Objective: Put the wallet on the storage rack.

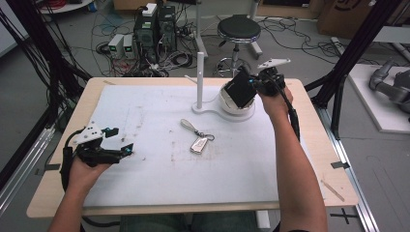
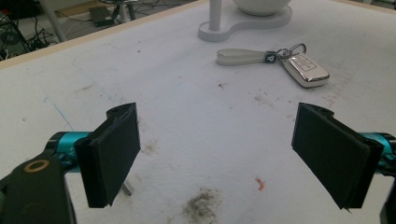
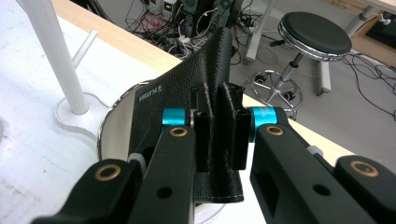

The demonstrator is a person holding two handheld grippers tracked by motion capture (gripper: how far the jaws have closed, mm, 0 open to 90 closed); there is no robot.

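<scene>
Here your right hand-held gripper (image 3: 219, 135) was pinching a black leather wallet (image 3: 187, 93) by one edge, holding it over the white bowl (image 1: 227, 104) on the stand at the far side of the desk (image 1: 58, 145). The grip looked thin: the jaws bit only a narrow strip near the stitched edge, so the wallet could have swung or slipped out as you lowered it. It also stood wider than the bowl's mouth seemed to allow, so a corner might have caught the rim and tipped the bowl, or knocked the white post (image 1: 199, 79) just beside it.

Your left hand-held gripper (image 1: 112, 145) rested low at the near left of the desk with its jaws spread wide and nothing between them. A car key fob (image 2: 306, 70) on a grey strap (image 2: 240, 57) lay in the middle of the white mat (image 1: 145, 111), well apart from both grippers.

The wallet carried small pale embossed lettering near its edge, too blurred for you to read with confidence. The fob's buttons showed no legible marks.
</scene>
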